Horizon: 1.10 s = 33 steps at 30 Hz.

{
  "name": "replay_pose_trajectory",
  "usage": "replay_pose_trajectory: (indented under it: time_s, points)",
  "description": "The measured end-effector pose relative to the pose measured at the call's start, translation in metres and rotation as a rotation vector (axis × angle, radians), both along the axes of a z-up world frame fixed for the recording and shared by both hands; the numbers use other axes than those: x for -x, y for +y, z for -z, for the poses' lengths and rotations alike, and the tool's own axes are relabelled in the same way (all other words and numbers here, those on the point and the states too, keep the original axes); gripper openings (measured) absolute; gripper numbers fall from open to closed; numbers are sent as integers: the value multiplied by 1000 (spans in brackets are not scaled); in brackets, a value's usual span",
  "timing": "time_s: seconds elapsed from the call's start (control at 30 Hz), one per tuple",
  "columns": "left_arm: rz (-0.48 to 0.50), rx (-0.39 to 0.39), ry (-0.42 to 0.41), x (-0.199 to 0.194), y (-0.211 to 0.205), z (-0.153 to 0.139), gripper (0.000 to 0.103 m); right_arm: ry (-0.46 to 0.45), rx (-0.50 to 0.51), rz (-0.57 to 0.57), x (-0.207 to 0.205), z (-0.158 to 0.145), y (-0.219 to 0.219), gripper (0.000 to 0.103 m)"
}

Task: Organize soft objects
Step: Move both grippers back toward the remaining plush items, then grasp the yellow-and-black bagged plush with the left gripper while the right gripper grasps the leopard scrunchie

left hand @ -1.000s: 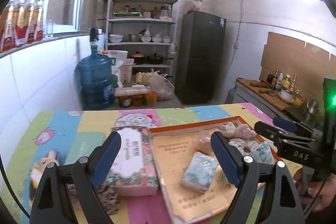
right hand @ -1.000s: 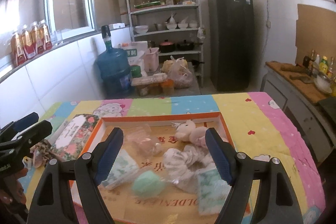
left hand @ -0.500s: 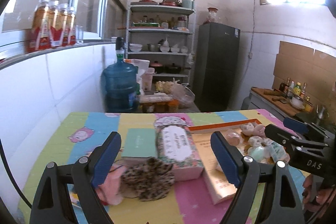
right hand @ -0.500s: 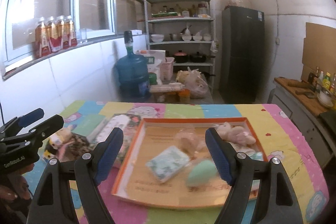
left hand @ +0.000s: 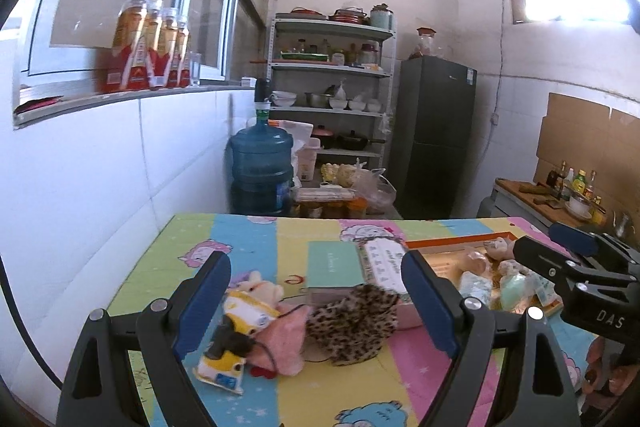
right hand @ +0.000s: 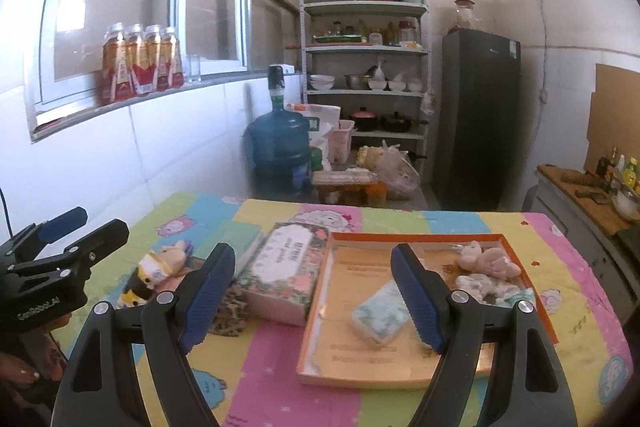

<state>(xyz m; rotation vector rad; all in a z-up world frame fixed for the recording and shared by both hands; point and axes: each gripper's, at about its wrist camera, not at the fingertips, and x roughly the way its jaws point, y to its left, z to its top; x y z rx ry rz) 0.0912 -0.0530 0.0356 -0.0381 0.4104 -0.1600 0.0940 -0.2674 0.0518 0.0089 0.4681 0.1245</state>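
On the colourful cartoon-print table mat point(left hand: 256, 243), a heap of loose soft toys point(left hand: 256, 323) and a leopard-print plush pouch point(left hand: 352, 319) lies at the left edge, beside the shallow orange cardboard tray point(right hand: 416, 237) where other soft items sit. The left gripper point(left hand: 316, 303), jaws wide and empty, hovers framing the heap; it would best descend squarely over one toy before closing. The right gripper point(right hand: 314, 297), equally wide and empty, hangs above the tray's near left corner.

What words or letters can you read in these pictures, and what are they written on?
"DAS": on the body of the right gripper, seen from the left wrist view.
"GenRoboLAI", roughly; small and partly unclear: on the body of the left gripper, seen from the right wrist view.
Floral tissue box, orange tray printing, bottles on the sill: too blurred to read.
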Motion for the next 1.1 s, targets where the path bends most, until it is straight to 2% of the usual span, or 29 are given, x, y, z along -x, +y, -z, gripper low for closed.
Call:
replay_pose_trajectory:
  time_s: [0.83,1.0,1.1]
  points:
    - [-134,37,33,8,106,34,87,1,25,-67,2,23,72,81]
    - [-117,51,47,2,118,45,87,11,30,-99,-2,34,86,81]
    - [-65,47,75,-6,117,54,87,23,35,-107,-6,41,93,81]
